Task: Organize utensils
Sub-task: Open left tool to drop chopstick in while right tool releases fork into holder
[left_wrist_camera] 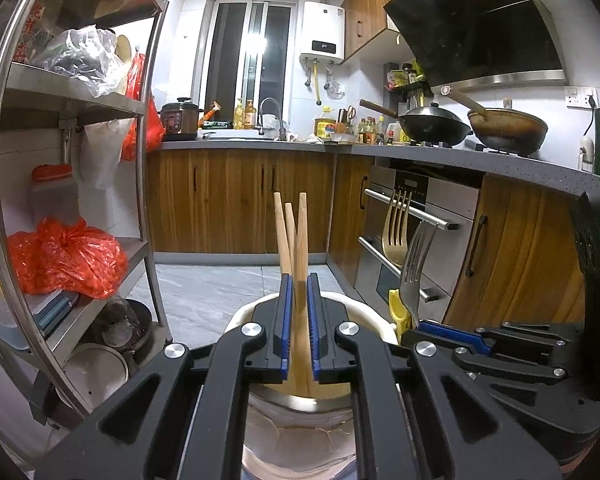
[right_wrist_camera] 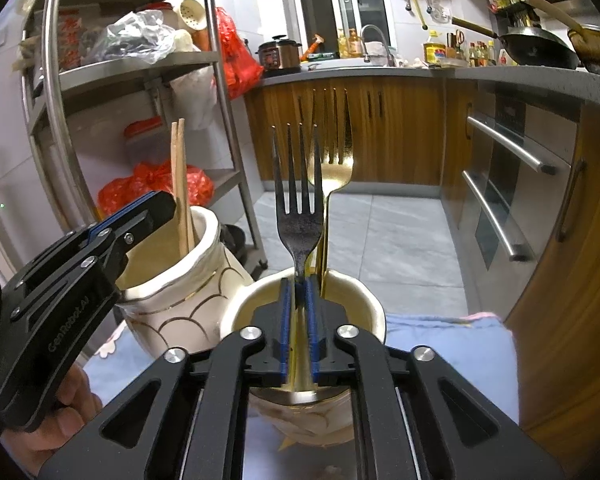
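My left gripper (left_wrist_camera: pixel 298 292) is shut on wooden chopsticks (left_wrist_camera: pixel 294 232) that stand upright in a cream ceramic holder (left_wrist_camera: pixel 240 316). That holder (right_wrist_camera: pixel 180 304) with its chopsticks (right_wrist_camera: pixel 181 184) stands at the left of the right wrist view. My right gripper (right_wrist_camera: pixel 299 292) is shut on a dark steel fork (right_wrist_camera: pixel 298 200), tines up, over a second cream cup (right_wrist_camera: pixel 370 312). A gold fork (right_wrist_camera: pixel 334 160) stands in the same cup just behind. Both forks show in the left wrist view, steel (left_wrist_camera: pixel 416 264) and gold (left_wrist_camera: pixel 396 232).
Both cups stand on a light blue cloth (right_wrist_camera: pixel 440 352). A steel shelf rack (left_wrist_camera: pixel 140 160) with red bags is at the left. Wooden cabinets (left_wrist_camera: pixel 228 200), an oven (left_wrist_camera: pixel 412 216) and a counter with woks lie ahead and right. A tiled floor lies below.
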{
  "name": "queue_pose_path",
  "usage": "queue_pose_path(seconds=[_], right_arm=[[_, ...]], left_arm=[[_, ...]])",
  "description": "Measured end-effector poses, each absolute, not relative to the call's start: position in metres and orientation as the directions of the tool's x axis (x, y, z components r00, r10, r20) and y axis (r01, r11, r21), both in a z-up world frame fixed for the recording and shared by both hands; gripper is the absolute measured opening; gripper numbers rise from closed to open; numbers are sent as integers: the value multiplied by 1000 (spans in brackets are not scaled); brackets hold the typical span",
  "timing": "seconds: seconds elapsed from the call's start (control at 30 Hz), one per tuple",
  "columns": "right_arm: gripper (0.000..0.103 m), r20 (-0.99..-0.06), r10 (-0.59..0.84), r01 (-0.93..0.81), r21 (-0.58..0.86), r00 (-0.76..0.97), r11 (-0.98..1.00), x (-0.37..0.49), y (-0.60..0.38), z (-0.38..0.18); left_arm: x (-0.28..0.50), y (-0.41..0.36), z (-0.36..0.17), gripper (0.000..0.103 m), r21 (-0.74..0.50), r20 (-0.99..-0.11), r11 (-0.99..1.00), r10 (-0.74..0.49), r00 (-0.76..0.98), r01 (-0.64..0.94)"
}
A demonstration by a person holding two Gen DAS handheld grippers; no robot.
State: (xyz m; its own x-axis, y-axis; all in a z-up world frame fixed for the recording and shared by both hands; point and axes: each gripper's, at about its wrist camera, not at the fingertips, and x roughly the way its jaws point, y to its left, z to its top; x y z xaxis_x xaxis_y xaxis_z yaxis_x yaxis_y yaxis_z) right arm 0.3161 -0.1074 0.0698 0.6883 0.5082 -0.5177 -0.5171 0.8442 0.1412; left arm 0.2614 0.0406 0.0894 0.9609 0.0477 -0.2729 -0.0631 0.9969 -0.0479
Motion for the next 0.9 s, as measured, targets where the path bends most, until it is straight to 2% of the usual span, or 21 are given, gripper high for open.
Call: queue_pose_path(seconds=[0.1,0.2,0.27,0.33,0.5,0.9], right_arm=[[15,-516,508,-520,137,689,843,314,-107,71],[19,-512,513,-524,136,689,841,312,-108,73],[25,-507,517,-530,133,689,837,310,-109,74],[26,-503,517,-534,125,693,836,307,-109,76],[28,-495,521,-538,122,695,834,302,-112,79],[32,-490,520,-542,110,699,833,293,-113,82]], left_arm=[[257,40,92,19,-38,-261,997,53,964,-65],[253,41,97,22,-32,-250,997,54,967,-64],[251,44,99,28,-42,-246,997,53,968,-65],[249,47,100,45,-49,-240,996,59,969,-73],[241,53,104,55,-45,-229,995,78,970,-91],[232,56,107,68,-20,-224,995,94,970,-101]])
